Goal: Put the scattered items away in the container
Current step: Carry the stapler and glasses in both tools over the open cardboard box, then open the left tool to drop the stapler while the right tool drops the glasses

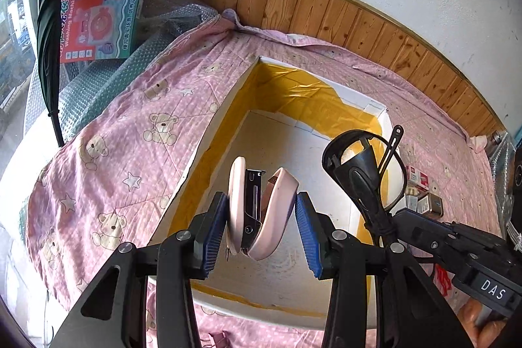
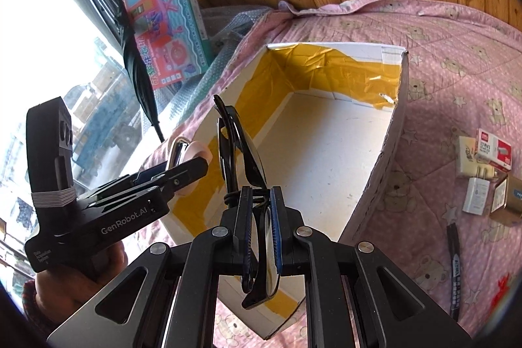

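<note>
Both tongs over box (image 2: 393,132) | left (image 1: 261,229) grips stapler (image 1: 257,211) | right (image 2: 261,227) grips glasses (image 2: 243,152)

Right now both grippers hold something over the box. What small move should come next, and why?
Probably open the left gripper to drop the pink stapler: it hangs over the bare floor of the box. The right gripper, clamped on the glasses, also sits above the box and can release after.

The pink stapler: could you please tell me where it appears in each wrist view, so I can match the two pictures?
Left wrist view: the pink stapler sits at lower centre, between the left gripper pads, above the box floor.
Right wrist view: only its end shows at left of centre, poking past the left gripper.
Shared landmark: the white box lined with yellow tape.
</note>
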The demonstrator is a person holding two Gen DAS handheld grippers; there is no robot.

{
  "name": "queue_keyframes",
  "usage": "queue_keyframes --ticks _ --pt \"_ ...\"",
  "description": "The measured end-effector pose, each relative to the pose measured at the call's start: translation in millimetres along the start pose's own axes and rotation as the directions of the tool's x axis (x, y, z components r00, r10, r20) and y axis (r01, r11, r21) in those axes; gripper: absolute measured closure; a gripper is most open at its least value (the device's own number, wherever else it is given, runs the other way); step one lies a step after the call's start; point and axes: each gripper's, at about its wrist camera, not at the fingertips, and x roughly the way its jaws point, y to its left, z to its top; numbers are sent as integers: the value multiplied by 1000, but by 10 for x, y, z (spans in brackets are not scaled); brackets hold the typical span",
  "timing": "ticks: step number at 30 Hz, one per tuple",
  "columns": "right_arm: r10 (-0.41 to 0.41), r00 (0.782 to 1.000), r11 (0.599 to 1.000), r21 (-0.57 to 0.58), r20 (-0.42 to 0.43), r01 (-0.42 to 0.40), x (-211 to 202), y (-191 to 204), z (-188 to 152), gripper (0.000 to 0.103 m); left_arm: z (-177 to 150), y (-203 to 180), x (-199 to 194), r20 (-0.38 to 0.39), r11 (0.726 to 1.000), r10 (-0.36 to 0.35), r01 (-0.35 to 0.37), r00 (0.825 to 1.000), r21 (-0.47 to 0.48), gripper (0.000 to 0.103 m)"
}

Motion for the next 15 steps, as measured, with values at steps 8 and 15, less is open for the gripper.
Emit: queue_keyframes --ticks 8,15 --pt "-48 997 999 -12 -63 47 234 -25 -90 92 -64 -56 266 -77 999 4 0 997 49 59" --pt "-66 995 998 -28 -72 64 248 1 -121 91 -102 -37 335 -94 998 14 -9 995 56 58"
